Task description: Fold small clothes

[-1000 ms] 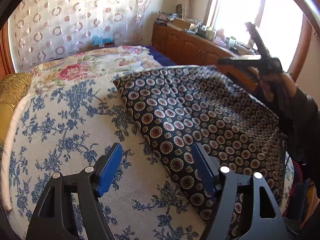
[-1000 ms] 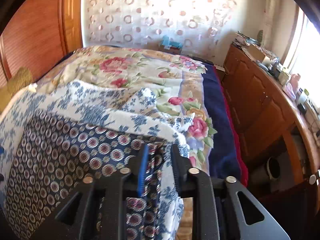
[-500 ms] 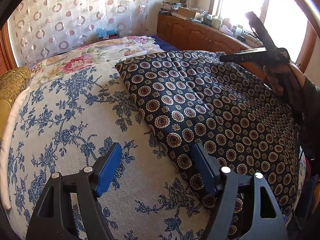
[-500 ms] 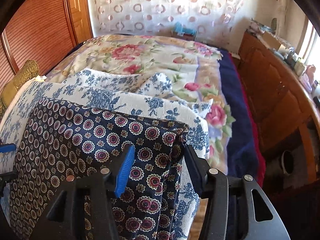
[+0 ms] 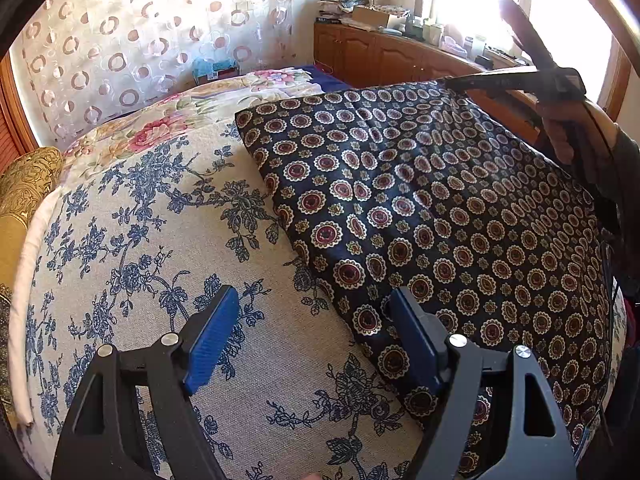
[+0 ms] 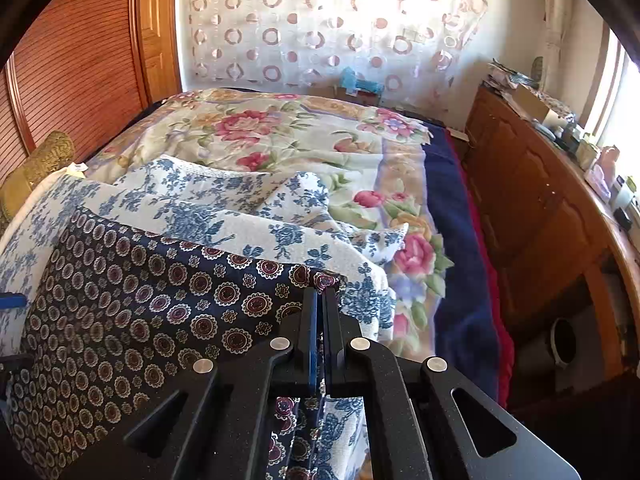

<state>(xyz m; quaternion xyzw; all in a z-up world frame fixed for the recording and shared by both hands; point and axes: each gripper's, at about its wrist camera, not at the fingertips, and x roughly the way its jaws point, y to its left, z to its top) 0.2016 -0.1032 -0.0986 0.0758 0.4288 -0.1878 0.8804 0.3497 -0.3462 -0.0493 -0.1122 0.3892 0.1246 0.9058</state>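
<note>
Right gripper [image 6: 320, 300], lower centre, clenched on the patterned cloth's [image 6: 132, 300] corner; left gripper [image 5: 316, 336] opening, grasping nothing.

Left gripper [image 5: 312, 332], blue pads, jaws opening, nothing between them; navy medallion-print garment [image 5: 440, 216] flat on white blue-floral bedcover [image 5: 140, 240]; right gripper [image 5: 516, 78] at garment's far corner.

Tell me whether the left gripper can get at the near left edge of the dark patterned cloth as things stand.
Probably yes. The left gripper is opening, nothing between its jaws, and the dark navy medallion-print cloth lies flat on the blue floral cover, its edge just ahead of the right finger, unobstructed.
</note>
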